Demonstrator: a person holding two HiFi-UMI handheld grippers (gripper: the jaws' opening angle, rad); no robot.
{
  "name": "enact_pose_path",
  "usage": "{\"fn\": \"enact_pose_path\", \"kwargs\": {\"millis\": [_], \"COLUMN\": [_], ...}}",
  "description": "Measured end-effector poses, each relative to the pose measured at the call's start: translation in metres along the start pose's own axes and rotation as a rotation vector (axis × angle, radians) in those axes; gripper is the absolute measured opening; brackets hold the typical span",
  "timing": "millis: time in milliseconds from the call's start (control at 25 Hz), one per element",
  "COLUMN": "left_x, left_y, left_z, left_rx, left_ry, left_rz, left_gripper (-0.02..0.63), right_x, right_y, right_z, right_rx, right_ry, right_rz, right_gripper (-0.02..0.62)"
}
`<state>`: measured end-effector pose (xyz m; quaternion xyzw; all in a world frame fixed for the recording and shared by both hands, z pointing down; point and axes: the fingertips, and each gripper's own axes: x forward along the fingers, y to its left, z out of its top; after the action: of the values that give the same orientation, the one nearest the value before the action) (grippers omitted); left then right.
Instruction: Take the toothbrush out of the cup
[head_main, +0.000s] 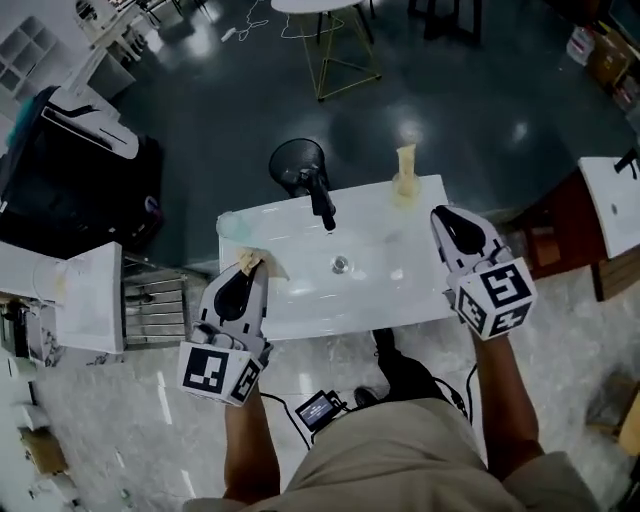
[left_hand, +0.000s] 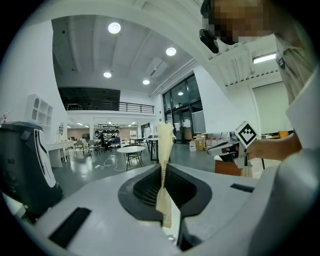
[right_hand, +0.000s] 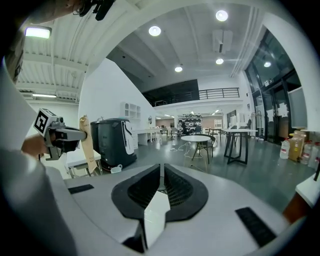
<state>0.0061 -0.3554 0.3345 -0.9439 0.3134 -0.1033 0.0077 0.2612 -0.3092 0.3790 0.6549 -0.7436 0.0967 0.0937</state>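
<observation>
My left gripper (head_main: 250, 268) hovers over the left end of the white washbasin (head_main: 300, 305), shut on a long flat cream toothbrush (left_hand: 165, 137). The brush sticks out past the jaws, and in the right gripper view the toothbrush (right_hand: 88, 145) hangs tilted from the left gripper (right_hand: 65, 135). A pale translucent cup (head_main: 232, 226) stands at the basin's back left corner, just beyond that gripper. Over the basin's right end my right gripper (head_main: 440, 215) is shut with nothing between its jaws; it also shows as the right gripper (left_hand: 220, 147) in the left gripper view.
A black faucet (head_main: 320, 200) rises at the back middle of the basin, with the drain (head_main: 340, 265) below it. An upright cream object (head_main: 405, 175) stands at the back right corner. A black bin (head_main: 296, 160) sits behind the basin, and a dark machine (head_main: 70, 180) at the left.
</observation>
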Motion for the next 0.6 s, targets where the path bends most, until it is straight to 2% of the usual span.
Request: {"fn": "enact_pose_path", "kwargs": {"millis": [280, 360, 600], "left_x": [0.036, 0.043, 0.07], "left_y": [0.003, 0.005, 0.016], "left_z": [-0.022, -0.031, -0.061], "left_rx": [-0.022, -0.031, -0.05], "left_ry": [0.045, 0.065, 0.111], "left_rz": [-0.015, -0.017, -0.015], "left_gripper": [0.021, 0.021, 0.021], "right_x": [0.053, 0.067, 0.117], "right_y": [-0.041, -0.049, -0.078], "right_z": [-0.035, -0.049, -0.087], "right_rx": [0.029, 0.044, 0.074], "right_ry": [0.067, 0.092, 0.149], "right_rz": [-0.009, -0.013, -0.025], "right_gripper": [0.016, 0.071, 0.116]}}
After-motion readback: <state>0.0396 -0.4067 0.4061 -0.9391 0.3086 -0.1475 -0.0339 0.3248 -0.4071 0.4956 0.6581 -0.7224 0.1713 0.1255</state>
